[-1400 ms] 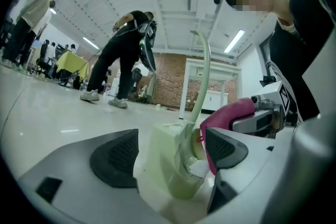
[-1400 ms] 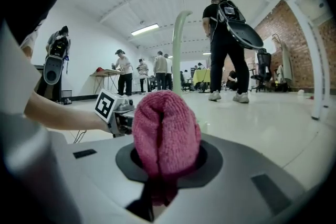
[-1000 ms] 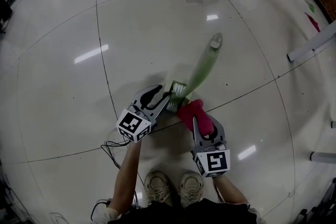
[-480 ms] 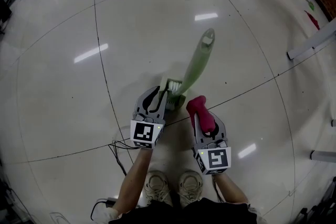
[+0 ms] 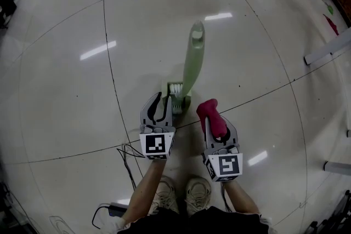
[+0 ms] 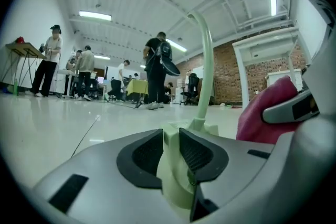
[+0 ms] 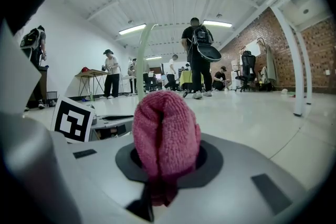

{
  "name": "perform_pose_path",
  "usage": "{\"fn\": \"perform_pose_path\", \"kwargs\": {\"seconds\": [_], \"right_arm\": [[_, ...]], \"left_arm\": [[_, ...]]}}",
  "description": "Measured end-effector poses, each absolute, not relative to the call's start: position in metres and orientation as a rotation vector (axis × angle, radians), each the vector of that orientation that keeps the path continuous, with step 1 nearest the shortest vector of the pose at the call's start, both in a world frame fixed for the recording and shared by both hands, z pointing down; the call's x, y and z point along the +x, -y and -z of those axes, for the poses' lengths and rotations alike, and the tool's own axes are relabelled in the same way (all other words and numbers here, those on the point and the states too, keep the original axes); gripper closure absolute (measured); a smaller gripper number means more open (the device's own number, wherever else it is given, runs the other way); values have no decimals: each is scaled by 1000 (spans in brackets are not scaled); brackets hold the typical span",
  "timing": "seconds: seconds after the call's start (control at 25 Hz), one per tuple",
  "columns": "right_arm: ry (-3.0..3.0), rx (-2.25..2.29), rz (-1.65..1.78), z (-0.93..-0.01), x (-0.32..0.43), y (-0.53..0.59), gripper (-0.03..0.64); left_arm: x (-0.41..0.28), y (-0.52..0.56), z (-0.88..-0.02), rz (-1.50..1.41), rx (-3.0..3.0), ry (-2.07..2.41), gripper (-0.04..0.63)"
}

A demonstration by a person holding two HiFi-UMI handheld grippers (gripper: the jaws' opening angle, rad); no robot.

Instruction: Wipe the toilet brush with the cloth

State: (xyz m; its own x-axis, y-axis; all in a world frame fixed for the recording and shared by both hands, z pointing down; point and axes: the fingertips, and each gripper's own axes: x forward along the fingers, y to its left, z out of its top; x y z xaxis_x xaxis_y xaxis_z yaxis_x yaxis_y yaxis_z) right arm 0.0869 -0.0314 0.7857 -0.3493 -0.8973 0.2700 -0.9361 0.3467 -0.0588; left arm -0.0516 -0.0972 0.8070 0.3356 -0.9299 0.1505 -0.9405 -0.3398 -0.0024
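Note:
A pale green toilet brush (image 5: 193, 57) lies on the glossy floor, its white-bristled head (image 5: 175, 87) nearest me and its handle pointing away. My left gripper (image 5: 166, 100) is shut on the brush's green head end (image 6: 172, 165); its jaws have just been closing with the brush between the black pads. In the left gripper view the handle (image 6: 206, 60) rises from the jaws. My right gripper (image 5: 215, 123) is shut on a folded pink cloth (image 5: 208, 109), a little right of the brush and apart from it. The cloth (image 7: 165, 128) bulges out past the right gripper (image 7: 167, 155) pads.
A black cable (image 5: 126, 159) trails on the floor by my shoes (image 5: 181, 194). White bars (image 5: 329, 46) lie at the right edge. Several people (image 6: 157, 68) stand far off in the hall, with tables and chairs behind them.
The left gripper has swung from pointing right to pointing straight ahead, and the brush handle has swung left with it. The right gripper with the cloth has stayed put.

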Motion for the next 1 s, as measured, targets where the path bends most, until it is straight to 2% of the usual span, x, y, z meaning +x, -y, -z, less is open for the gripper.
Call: {"fn": "perform_pose_path", "kwargs": {"seconds": [0.24, 0.48, 0.56, 0.64, 0.8, 0.88, 1.0], "right_arm": [[2434, 1663, -300, -784, 87, 31, 548], [2438, 1672, -312, -783, 88, 33, 548], [2441, 1669, -314, -783, 86, 34, 548], [2450, 1657, -310, -782, 82, 35, 548], [2457, 1654, -315, -780, 79, 36, 548], [2454, 1652, -315, -782, 79, 37, 548], [2441, 1671, -345, -785, 84, 39, 548]], "left_arm": [[-55, 94, -782, -119, 2550, 1729, 518], [-90, 102, -753, 20, 2569, 1671, 509], [-97, 104, -748, 59, 2587, 1613, 394], [-98, 103, -739, 108, 2636, 1519, 321], [-87, 94, -718, 132, 2824, 1276, 316], [-78, 90, -712, 77, 2913, 1141, 277], [-66, 87, -700, 40, 3003, 983, 270]]}}
